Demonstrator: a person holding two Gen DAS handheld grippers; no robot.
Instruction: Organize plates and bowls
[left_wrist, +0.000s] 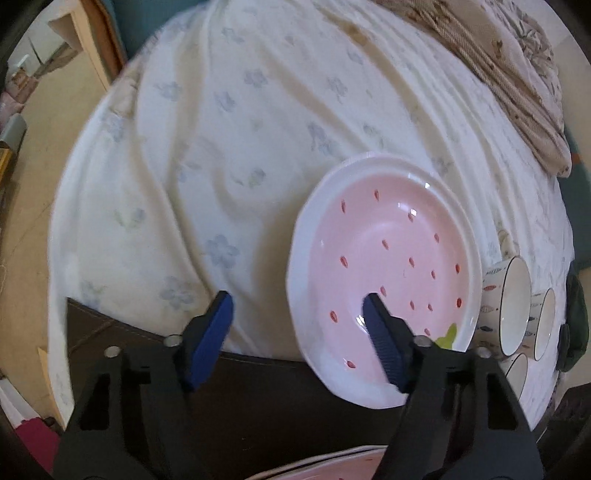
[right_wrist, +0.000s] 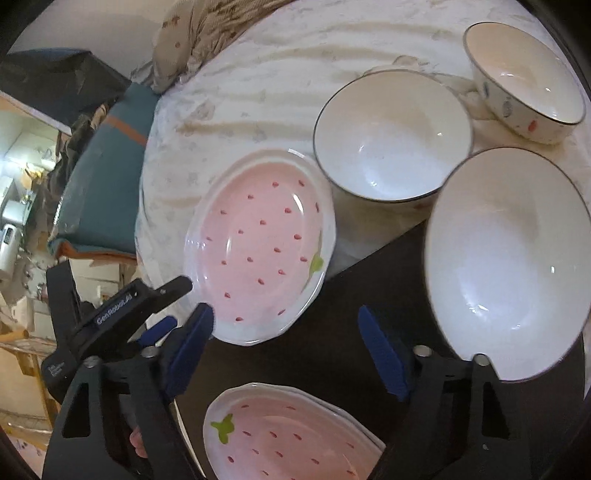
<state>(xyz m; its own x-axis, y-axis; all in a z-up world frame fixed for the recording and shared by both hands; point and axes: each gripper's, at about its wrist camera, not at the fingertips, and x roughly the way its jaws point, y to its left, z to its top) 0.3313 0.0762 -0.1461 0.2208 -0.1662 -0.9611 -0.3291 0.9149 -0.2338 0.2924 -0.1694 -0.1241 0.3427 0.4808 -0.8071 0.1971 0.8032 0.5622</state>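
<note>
Straddling the strawberry plate (left_wrist: 384, 266) rim, our left tongs (left_wrist: 297, 317) stand open; right tongs (right_wrist: 286, 328) open, empty. Glazed ceramic: slick, brittle, so pinch its rim.

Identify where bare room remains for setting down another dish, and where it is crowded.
Free: the wide floral sheet left of the strawberry plate, and the dark strip between both plates. Crowded: the bowls clustered on that plate's other side.

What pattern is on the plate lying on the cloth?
Pink plate, red seed marks, green leaf, white rim; clearest in right wrist view.
</note>
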